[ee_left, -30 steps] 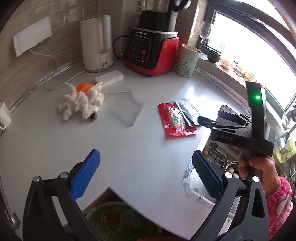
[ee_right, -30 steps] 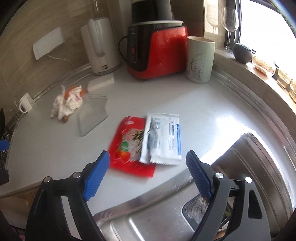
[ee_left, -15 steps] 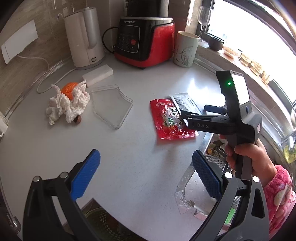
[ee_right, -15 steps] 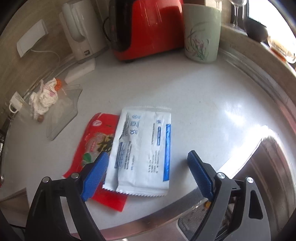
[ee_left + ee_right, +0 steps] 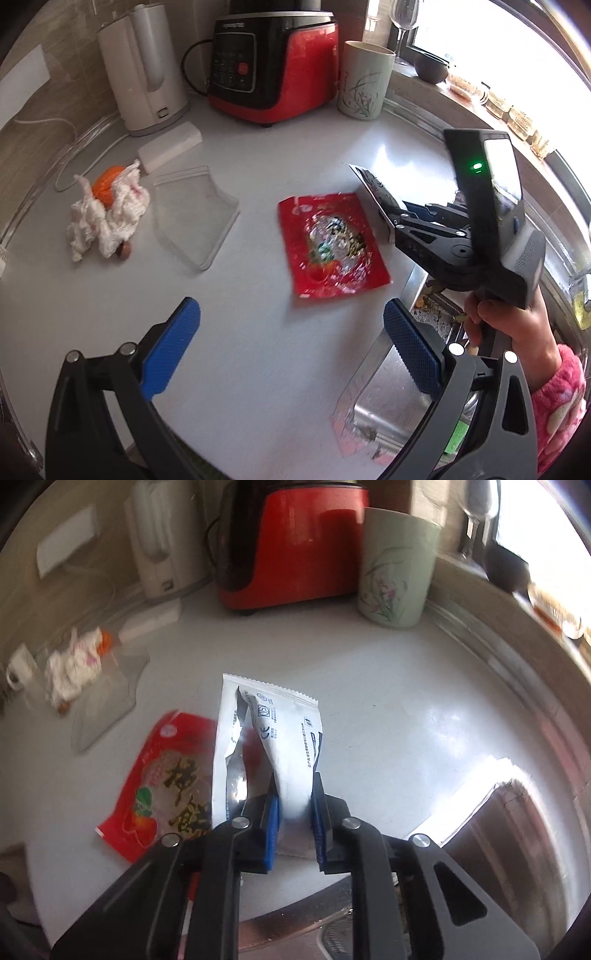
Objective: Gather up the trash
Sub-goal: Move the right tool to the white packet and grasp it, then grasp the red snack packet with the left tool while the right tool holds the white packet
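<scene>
My right gripper (image 5: pixel 293 808) is shut on the near end of a white foil wrapper (image 5: pixel 277 731), which crumples up off the white counter; it also shows in the left wrist view (image 5: pixel 373 184). A red snack packet (image 5: pixel 330 243) lies flat just left of it (image 5: pixel 166 779). A crumpled white tissue with an orange peel (image 5: pixel 107 210) and a clear plastic lid (image 5: pixel 192 218) lie further left. My left gripper (image 5: pixel 291 343) is open and empty, hovering above the counter in front of the red packet.
A red blender (image 5: pixel 273 62), a white kettle (image 5: pixel 144 66), a green cup (image 5: pixel 364 79) and a white box (image 5: pixel 170 146) stand at the back. The sink (image 5: pixel 399 402) with a clear bag at its rim lies at the right. The window sill holds glasses.
My right gripper moved down onto the white wrapper and shut on it, lifting its end. My left gripper moved forward towards the red packet.
</scene>
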{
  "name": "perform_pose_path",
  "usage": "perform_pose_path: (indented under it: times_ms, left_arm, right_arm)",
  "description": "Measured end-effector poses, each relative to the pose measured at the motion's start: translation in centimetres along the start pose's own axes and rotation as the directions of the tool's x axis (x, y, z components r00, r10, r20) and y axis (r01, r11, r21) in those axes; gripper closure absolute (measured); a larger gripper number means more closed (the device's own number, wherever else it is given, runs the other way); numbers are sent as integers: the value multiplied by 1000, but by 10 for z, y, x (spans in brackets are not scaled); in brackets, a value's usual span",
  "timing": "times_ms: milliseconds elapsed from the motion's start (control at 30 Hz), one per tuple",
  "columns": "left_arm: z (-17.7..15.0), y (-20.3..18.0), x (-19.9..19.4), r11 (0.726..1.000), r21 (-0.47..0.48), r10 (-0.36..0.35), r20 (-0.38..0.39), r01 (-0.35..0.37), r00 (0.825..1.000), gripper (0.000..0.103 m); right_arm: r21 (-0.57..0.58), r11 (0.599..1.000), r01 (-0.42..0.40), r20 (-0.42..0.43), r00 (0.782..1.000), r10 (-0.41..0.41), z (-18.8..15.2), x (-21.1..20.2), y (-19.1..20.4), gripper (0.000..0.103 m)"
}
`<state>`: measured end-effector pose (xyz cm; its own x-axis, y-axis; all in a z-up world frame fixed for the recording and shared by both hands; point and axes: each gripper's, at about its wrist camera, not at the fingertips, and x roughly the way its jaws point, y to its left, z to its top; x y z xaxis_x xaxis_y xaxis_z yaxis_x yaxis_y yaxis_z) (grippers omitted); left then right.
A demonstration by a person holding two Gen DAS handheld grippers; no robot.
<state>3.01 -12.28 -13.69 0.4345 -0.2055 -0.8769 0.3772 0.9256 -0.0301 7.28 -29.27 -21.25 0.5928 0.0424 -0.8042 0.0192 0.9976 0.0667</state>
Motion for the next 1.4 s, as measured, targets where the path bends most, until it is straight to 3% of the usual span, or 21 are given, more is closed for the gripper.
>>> perform_pose_path:
  times_ms: [100, 367, 700, 967, 1067, 1167, 1200, 1333, 1400]
  left_arm:
    - [11, -7, 12, 1000, -6, -16, -8, 16, 1000, 8]
    - [39, -27, 60, 994, -100, -49, -59, 43, 997, 8]
    - [45, -38, 102, 988, -152, -18, -123, -1, 992, 8]
    - [48, -46, 117, 990, -136, 24, -157, -45, 987, 20]
    - [49, -46, 115, 992, -114, 32, -146, -49, 989, 36]
    - [51, -43, 112, 993, -116, -17, -140, 1, 990, 57]
    - [52, -40, 111, 992, -122, -39, -145, 22, 989, 80]
    - [50, -33, 107, 992, -113, -73, -152, 56, 986, 99]
    - [48, -28, 101, 993, -107, -70, -141, 55, 988, 99]
  right_arm:
    - [54, 998, -28, 23, 999, 27, 3, -11, -13, 87]
    - [86, 996, -19, 121, 993, 9, 14, -49, -38, 87]
    - [124, 991, -46, 146, 989, 27, 11, -53, -53, 87]
    - [147, 987, -64, 158, 987, 41, 6, -57, -58, 87]
    - [152, 986, -66, 161, 986, 41, 5, -59, -59, 87]
    - [150, 987, -65, 164, 986, 40, 4, -61, -59, 87]
    - [150, 987, -65, 164, 986, 40, 3, -61, -58, 87]
    - [136, 988, -73, 161, 986, 50, 2, -62, -52, 87]
    - [130, 989, -77, 158, 986, 56, 2, -63, -48, 87]
